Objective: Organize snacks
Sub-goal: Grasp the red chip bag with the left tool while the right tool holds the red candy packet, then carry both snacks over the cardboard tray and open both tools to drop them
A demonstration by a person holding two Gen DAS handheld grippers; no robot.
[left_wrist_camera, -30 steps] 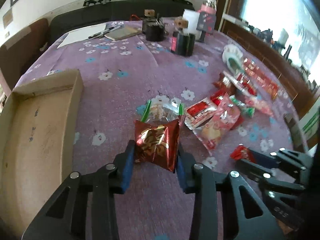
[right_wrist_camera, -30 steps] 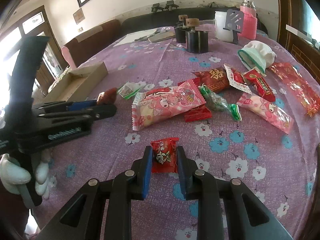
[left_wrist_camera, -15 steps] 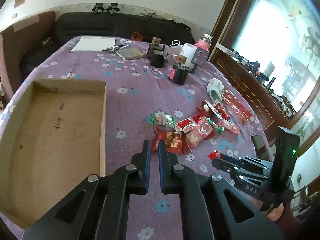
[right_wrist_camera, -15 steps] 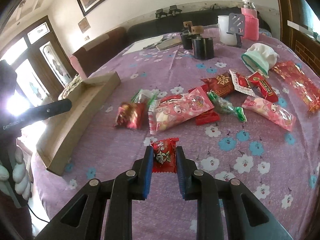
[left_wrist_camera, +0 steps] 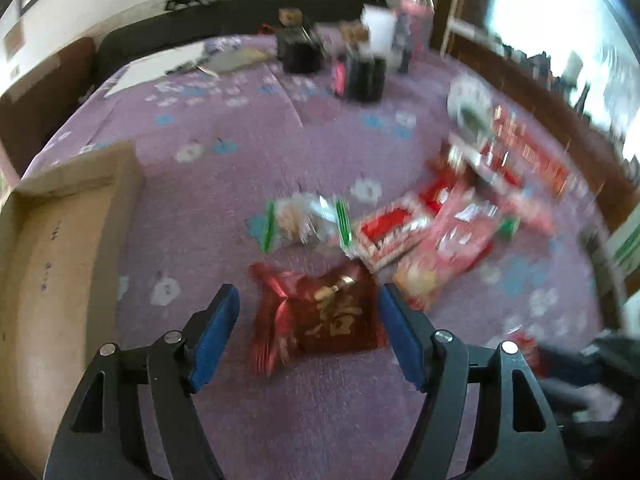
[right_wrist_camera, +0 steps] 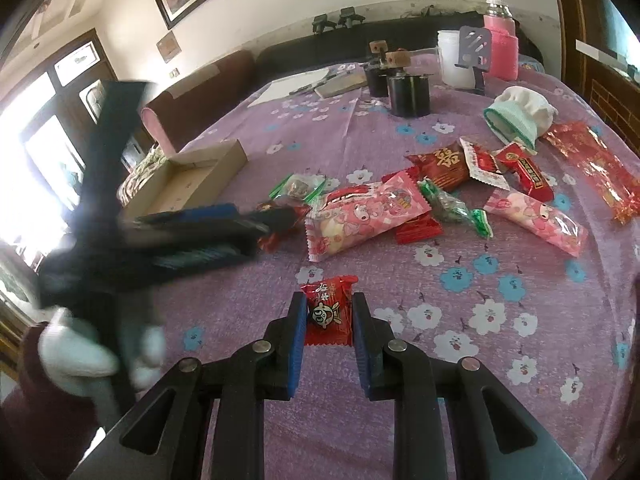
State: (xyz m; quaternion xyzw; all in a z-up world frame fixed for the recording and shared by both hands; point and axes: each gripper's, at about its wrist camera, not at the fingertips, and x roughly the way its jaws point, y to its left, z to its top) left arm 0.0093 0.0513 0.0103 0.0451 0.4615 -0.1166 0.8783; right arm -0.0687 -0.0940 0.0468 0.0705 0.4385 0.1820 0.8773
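My left gripper (left_wrist_camera: pixel 308 300) is open, its blue pads either side of a dark red foil snack packet with gold lettering (left_wrist_camera: pixel 320 316) that lies on the purple cloth. The left wrist view is motion-blurred. In the right wrist view the left gripper (right_wrist_camera: pixel 256 224) shows as a blurred dark shape over that packet. My right gripper (right_wrist_camera: pixel 329 308) is shut on a small red candy packet (right_wrist_camera: pixel 328 312), held just above the cloth. The open cardboard box (left_wrist_camera: pixel 52 240) lies at the left; it also shows in the right wrist view (right_wrist_camera: pixel 188 176).
More snacks lie in a cluster: a clear green-edged packet (left_wrist_camera: pixel 304 220), a pink packet (right_wrist_camera: pixel 368 212), another pink one (right_wrist_camera: pixel 536 216), red packets (right_wrist_camera: pixel 440 164) and a long red foil pack (right_wrist_camera: pixel 592 168). Black canisters (right_wrist_camera: pixel 408 92), a white cap (right_wrist_camera: pixel 520 112) and a pink bottle (right_wrist_camera: pixel 500 52) stand farther back.
My left gripper dropped the dark red packet on the cloth and rose shut, then came back down low and opened around it. My right gripper stayed shut on the small candy.
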